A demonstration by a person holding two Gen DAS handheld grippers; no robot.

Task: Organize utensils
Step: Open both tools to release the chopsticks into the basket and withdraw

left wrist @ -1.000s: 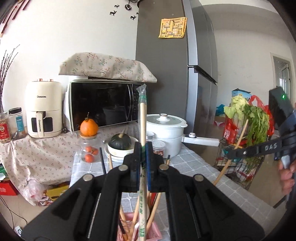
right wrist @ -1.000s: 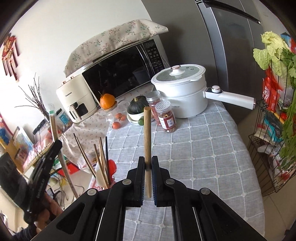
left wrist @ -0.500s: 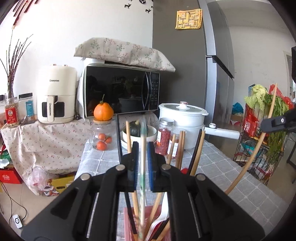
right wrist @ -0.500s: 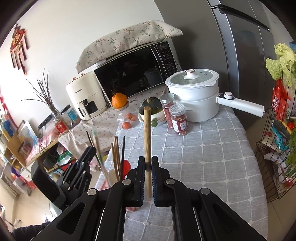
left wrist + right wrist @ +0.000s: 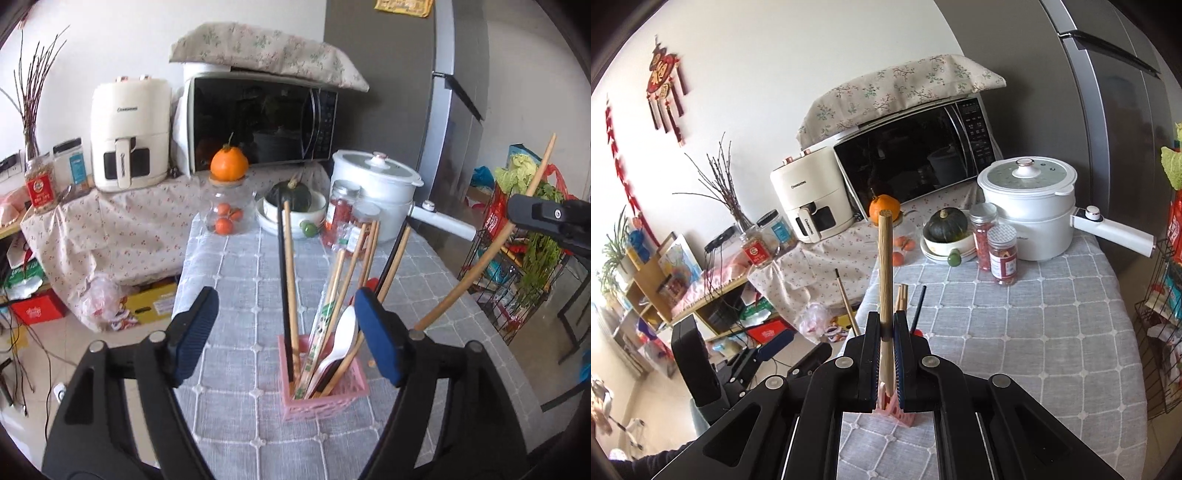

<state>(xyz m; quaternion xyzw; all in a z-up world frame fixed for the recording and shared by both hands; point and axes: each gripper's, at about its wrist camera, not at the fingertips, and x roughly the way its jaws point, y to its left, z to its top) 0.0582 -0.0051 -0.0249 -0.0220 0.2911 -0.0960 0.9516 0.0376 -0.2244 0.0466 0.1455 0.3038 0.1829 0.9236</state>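
A pink slotted holder (image 5: 325, 393) stands on the grey checked tablecloth (image 5: 236, 280). It holds several chopsticks (image 5: 290, 295), a wrapped pair (image 5: 325, 314) and a white spoon (image 5: 341, 339). My left gripper (image 5: 286, 334) is open and empty, its blue pads either side of the holder. My right gripper (image 5: 886, 334) is shut on a long wooden utensil handle (image 5: 885, 273), held upright just above the holder (image 5: 894, 406). That handle (image 5: 480, 266) also shows at the right in the left wrist view.
At the table's far end stand a white electric pot (image 5: 373, 192), two red-filled jars (image 5: 995, 251), a bowl with a dark squash (image 5: 291, 203) and a glass jar topped by an orange (image 5: 229, 184). Microwave (image 5: 258, 122) and air fryer (image 5: 129, 133) behind; wire vegetable rack (image 5: 517, 258) to the right.
My left gripper has opened and let go of the wrapped chopsticks, which now stand in the holder, and it has pulled back. My right gripper has moved closer to the holder with the handle.
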